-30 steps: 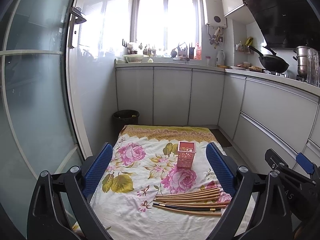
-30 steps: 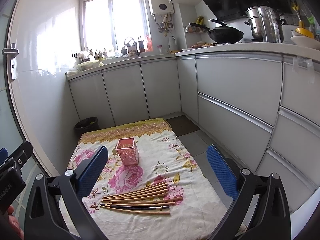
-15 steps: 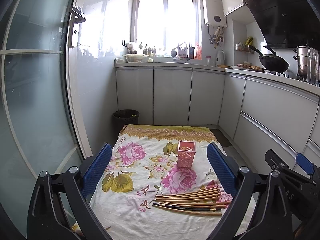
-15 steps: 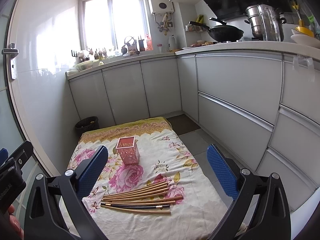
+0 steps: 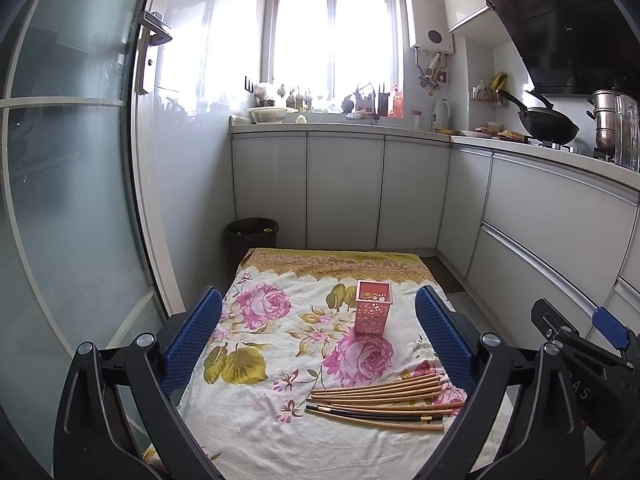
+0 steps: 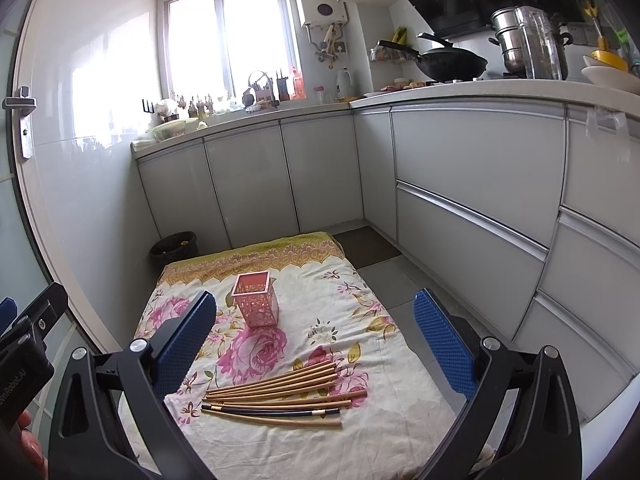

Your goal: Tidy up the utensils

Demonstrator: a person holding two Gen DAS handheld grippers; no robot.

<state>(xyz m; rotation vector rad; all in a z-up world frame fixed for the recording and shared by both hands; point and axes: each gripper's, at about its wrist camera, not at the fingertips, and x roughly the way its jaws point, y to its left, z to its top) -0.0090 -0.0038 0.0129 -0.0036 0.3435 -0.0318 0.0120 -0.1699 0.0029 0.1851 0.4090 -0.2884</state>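
Observation:
Several wooden chopsticks and one dark pair (image 5: 380,400) lie in a loose pile on the near part of a floral cloth (image 5: 256,420); they also show in the right wrist view (image 6: 280,396). A pink perforated square holder (image 5: 373,307) stands upright farther back, empty as far as I can see, and shows in the right wrist view (image 6: 257,300). My left gripper (image 5: 318,344) is open and empty, held above the cloth. My right gripper (image 6: 314,344) is open and empty, held above the chopsticks. The right gripper's body shows at the left view's right edge (image 5: 576,352).
The cloth covers a low surface on a kitchen floor. A dark bin (image 5: 252,236) stands behind it by a glass door (image 5: 72,200). Grey cabinets (image 6: 472,184) run along the back and right, with a wok (image 6: 448,62) and pots on the counter.
Both grippers have drifted only slightly; the view is nearly the same. Nothing on the cloth has moved.

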